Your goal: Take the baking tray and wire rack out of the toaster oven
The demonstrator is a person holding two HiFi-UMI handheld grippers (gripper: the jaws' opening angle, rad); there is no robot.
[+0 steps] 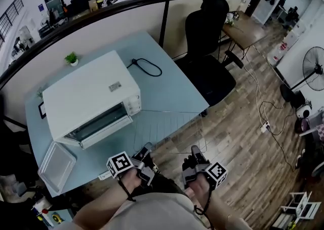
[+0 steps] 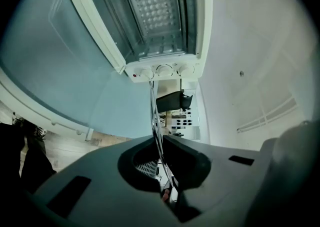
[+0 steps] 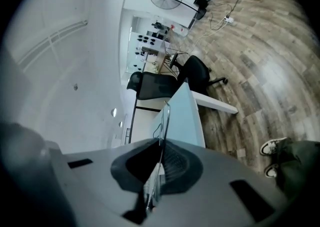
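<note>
Our table (image 1: 167, 92) carries the open toaster oven (image 1: 86, 92). The wire rack (image 1: 172, 130) hangs over the table's near edge. The baking tray (image 1: 55, 165) lies on the table beside the oven door. Our left gripper (image 1: 146, 149) and right gripper (image 1: 195, 151) have their fingers pinched on the rack's edge wire.

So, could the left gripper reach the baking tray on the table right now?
Probably not yet: the left gripper is shut on the wire rack, though the baking tray lies unobstructed nearby.

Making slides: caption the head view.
Left hand-held gripper and right hand-held gripper hold the wire rack outside the open toaster oven; baking tray on table.
</note>
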